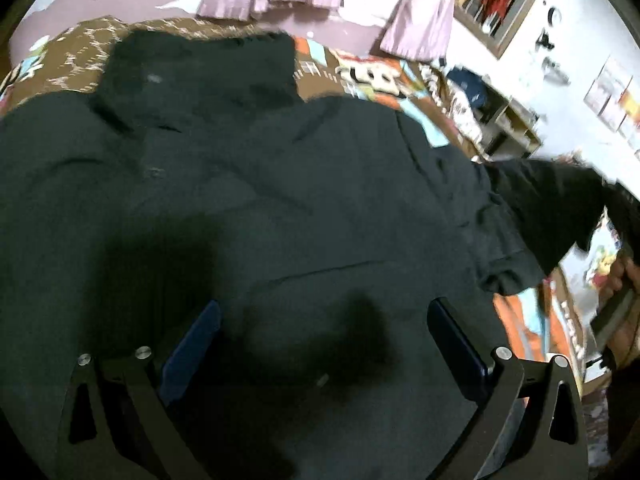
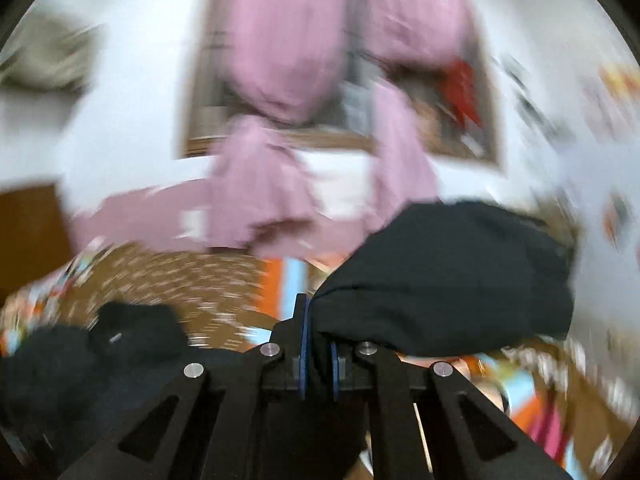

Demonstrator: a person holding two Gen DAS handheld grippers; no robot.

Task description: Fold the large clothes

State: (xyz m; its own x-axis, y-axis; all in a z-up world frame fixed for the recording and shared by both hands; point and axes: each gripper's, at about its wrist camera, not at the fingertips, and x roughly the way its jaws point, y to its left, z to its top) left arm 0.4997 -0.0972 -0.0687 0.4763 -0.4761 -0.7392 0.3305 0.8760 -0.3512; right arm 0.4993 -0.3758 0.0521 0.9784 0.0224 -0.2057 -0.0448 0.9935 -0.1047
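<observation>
a large dark sweatshirt [image 1: 248, 208] lies spread across a bed, covering most of a brown, orange and blue patterned bedspread [image 1: 360, 72]. the left claw [image 1: 324, 344] hovers over the garment's lower body with its blue-padded fingers spread wide and nothing between them, probably waiting to pin the cloth or take a hold for the fold. at the right edge of that view, one sleeve [image 1: 552, 200] is raised off the bed. the right wrist view is badly blurred, but it shows the right claw [image 2: 318, 354] pressed together, pinching a bunched fold of that dark cloth [image 2: 452, 272], likely the sleeve end, lifted so it can be carried over the body. pink curtains [image 2: 280, 60] hang on the far wall.
</observation>
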